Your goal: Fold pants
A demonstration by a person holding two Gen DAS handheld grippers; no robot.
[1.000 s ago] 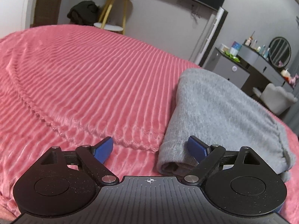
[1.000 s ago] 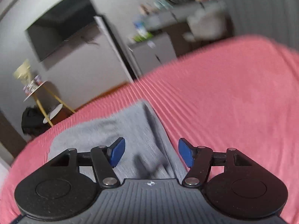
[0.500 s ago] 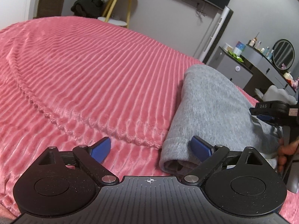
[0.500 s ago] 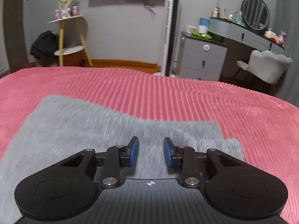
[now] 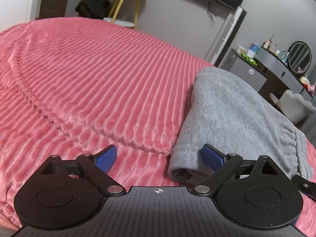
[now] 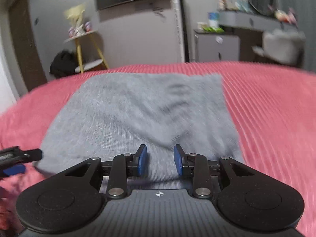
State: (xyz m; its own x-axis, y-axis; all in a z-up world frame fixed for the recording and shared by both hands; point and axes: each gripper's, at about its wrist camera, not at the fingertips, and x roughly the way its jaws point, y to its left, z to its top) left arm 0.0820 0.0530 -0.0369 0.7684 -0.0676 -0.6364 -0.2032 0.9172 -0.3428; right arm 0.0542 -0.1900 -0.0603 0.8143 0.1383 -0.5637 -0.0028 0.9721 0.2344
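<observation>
Grey pants (image 5: 237, 108) lie folded on the pink ribbed bedspread (image 5: 88, 79), cuffed end nearest the left wrist camera. My left gripper (image 5: 159, 150) is wide open and low over the bed. Its right finger (image 5: 212, 155) rests against the near folded end, and its left finger is over bare bedspread. In the blurred right wrist view the pants (image 6: 148, 108) spread as a flat grey rectangle. My right gripper (image 6: 160, 148) hovers over their near edge with a narrow gap between its pads and nothing pinched. The left gripper's tip (image 6: 19, 158) shows at that view's left edge.
Beyond the bed stand a yellow-legged side table (image 5: 126, 6), a dark bundle (image 5: 92, 6) on the floor, a white tower fan (image 5: 229, 33), a grey dresser (image 5: 276, 67) with a round mirror, and a white chair (image 5: 294, 104). A dark screen hangs on the wall.
My right gripper's jaws narrowed from wide to a small gap, and it swung round to face the pants squarely, dropping lower. The left gripper stayed put, open.
</observation>
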